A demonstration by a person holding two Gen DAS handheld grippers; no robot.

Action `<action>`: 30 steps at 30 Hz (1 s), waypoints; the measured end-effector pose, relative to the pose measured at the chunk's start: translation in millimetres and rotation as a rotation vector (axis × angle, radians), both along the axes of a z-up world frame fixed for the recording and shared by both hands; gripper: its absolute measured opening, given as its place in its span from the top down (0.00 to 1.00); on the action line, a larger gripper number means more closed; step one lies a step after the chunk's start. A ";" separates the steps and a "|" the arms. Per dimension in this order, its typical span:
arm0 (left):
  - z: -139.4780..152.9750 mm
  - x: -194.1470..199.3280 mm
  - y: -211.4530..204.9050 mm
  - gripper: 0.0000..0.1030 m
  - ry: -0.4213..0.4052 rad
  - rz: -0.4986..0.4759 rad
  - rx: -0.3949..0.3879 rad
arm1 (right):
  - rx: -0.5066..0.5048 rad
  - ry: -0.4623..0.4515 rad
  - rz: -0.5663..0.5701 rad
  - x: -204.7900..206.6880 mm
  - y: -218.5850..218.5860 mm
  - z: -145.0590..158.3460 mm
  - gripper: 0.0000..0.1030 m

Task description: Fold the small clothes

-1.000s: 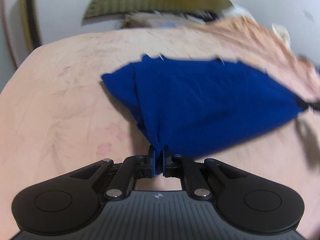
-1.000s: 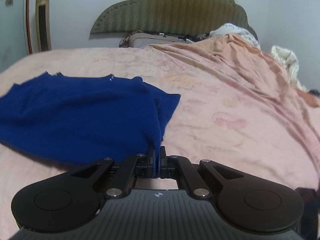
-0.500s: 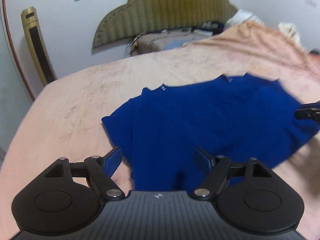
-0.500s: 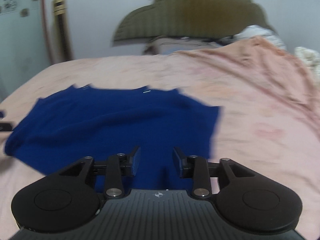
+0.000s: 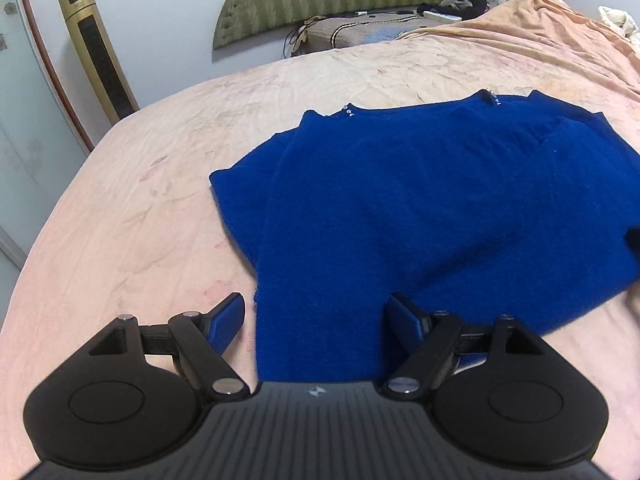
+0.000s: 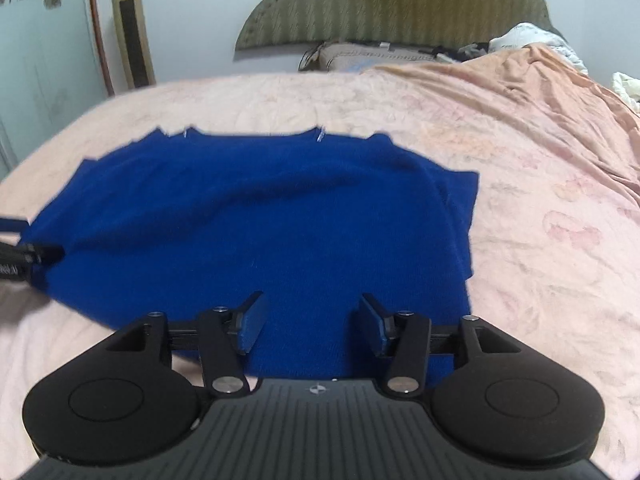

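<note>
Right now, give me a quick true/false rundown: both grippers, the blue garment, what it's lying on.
1. The left gripper clamps the blue garment. False: its jaws stand open, pads off the cloth.
2. The right gripper is open. True; its jaws have just been opening, cloth lying below them unpinched.
3. The garment lies on a pink bedspread. True.
4. The garment is rolled into a ball. False: it is spread fairly flat.

The blue garment (image 6: 260, 224) lay spread flat on the pink bedsheet (image 6: 540, 208). The right gripper (image 6: 312, 328) hung over its near edge; its jaws had just been opening, stood apart, and pressed on nothing, cloth showing between them. At the far left edge, the left gripper's tip (image 6: 28, 258) touched the garment's corner. A green headboard (image 6: 392, 4) stood behind.
</note>
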State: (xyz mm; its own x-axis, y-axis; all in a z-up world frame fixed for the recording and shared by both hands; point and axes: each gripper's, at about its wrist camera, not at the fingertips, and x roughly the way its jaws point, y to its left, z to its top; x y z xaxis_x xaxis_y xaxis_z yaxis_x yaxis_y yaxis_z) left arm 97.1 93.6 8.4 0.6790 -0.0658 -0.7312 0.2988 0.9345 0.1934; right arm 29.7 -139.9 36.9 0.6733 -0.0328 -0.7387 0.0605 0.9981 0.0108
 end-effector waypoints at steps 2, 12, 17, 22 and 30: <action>1.1 -1.7 -0.3 0.24 -0.004 -0.004 0.007 | -0.011 -0.004 -0.009 -3.5 2.6 -0.4 0.43; 10.5 6.3 -0.3 0.24 -0.024 0.009 0.006 | -0.023 -0.099 0.080 -10.9 35.8 28.9 0.31; 14.6 10.0 -2.3 0.24 -0.033 0.013 0.011 | -0.020 -0.113 0.160 -7.9 60.3 34.5 0.28; 15.2 14.0 -2.6 0.24 -0.035 0.023 0.015 | -0.017 -0.109 0.205 -4.0 77.6 35.4 0.26; 14.3 17.4 1.4 0.24 -0.033 0.047 0.009 | -0.050 -0.096 0.228 -4.5 90.3 31.4 0.21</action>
